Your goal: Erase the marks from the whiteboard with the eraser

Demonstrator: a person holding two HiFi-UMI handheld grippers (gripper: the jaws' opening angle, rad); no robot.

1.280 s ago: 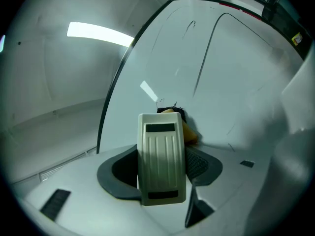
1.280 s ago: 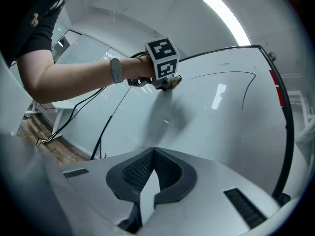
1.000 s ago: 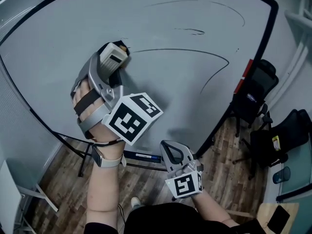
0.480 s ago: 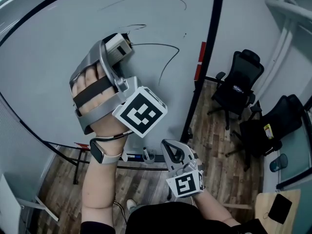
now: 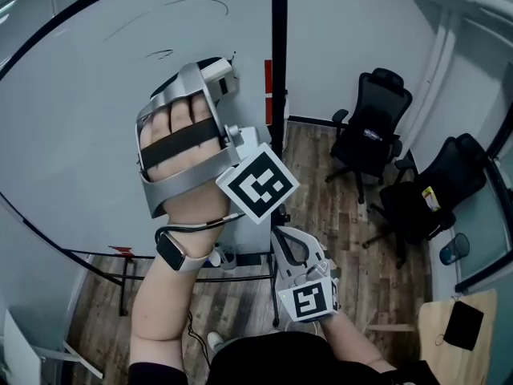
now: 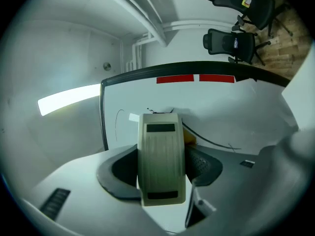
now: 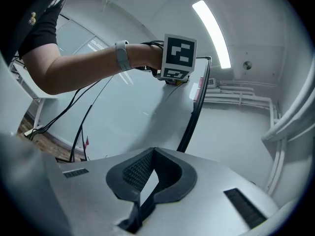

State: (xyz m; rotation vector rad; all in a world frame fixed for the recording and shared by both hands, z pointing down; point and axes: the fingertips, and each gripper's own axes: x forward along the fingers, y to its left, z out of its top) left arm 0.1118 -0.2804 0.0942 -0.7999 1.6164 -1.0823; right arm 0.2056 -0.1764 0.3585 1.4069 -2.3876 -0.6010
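The whiteboard (image 5: 80, 95) filled the space ahead of the left jaws, its black edge frame (image 5: 278, 46) just beyond them. Two black office chairs (image 5: 373, 131) stood on the wooden floor, well off to the right of both grippers. The left gripper (image 5: 216, 74) was raised toward the board, its jaws clamped on the sides of the beige eraser (image 6: 161, 156), which stood lengthwise between them with its far end at the board surface; whether it touched could not be told. The right gripper (image 5: 290, 251) hung low near the person's body, its jaws drawn together with nothing between them. A dark curved mark (image 6: 206, 139) ran off to the right from just beside the left jaws.
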